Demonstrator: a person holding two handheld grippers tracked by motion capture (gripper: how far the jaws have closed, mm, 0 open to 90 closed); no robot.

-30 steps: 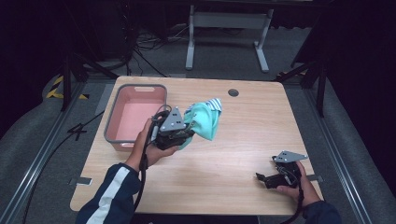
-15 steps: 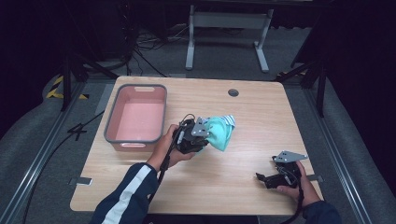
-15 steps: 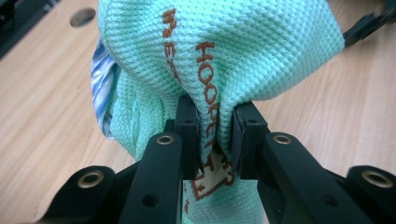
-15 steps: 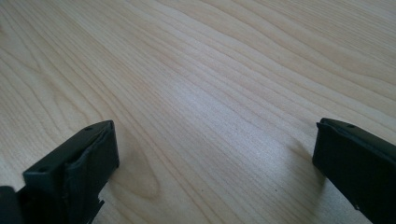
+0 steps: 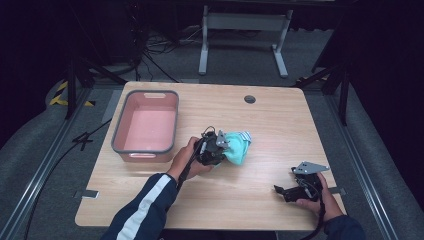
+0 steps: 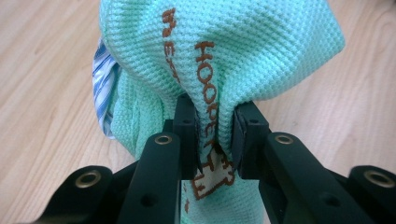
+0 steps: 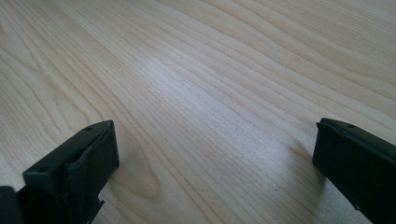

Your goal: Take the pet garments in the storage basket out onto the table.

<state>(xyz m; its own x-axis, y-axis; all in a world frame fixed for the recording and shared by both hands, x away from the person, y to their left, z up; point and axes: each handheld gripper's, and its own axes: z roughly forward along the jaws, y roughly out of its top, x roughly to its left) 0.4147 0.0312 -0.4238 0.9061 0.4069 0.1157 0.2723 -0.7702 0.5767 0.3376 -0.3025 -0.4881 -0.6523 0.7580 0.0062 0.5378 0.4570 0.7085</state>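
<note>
A: Cloth (image 6: pixel 219 60), the mint-green knitted one with brown lettering, sits pinched between the jaws of the left gripper (image 6: pixel 215 135); a fold of it runs down through the gap, and the bulk balloons out beyond the tips.

B: So the jaws are clamped on it?

A: Yes, drawn narrow, with the fabric squeezed between both pads. A blue-striped edge (perhaps a lining) peeks out to one side of the bundle.

B: And from above?

A: In the high view the cloth (image 5: pixel 237 146) lies ahead of the left gripper (image 5: pixel 219 148), low over the middle of the table (image 5: pixel 260 120), with the pink bin (image 5: pixel 145 126) off behind the person's hand.

B: What about the other one?

A: The right gripper (image 7: pixel 215 158) has its jaws standing wide apart, with bare wood between them and nothing held. It rests near the table's front edge (image 5: pixel 295 189).

B: How far along, then?

A: Judging from this, the cloth is grasped and out on the tabletop, while the bin looks empty. What likely remains is setting it down and letting go; spreading or folding has not begun.
</note>
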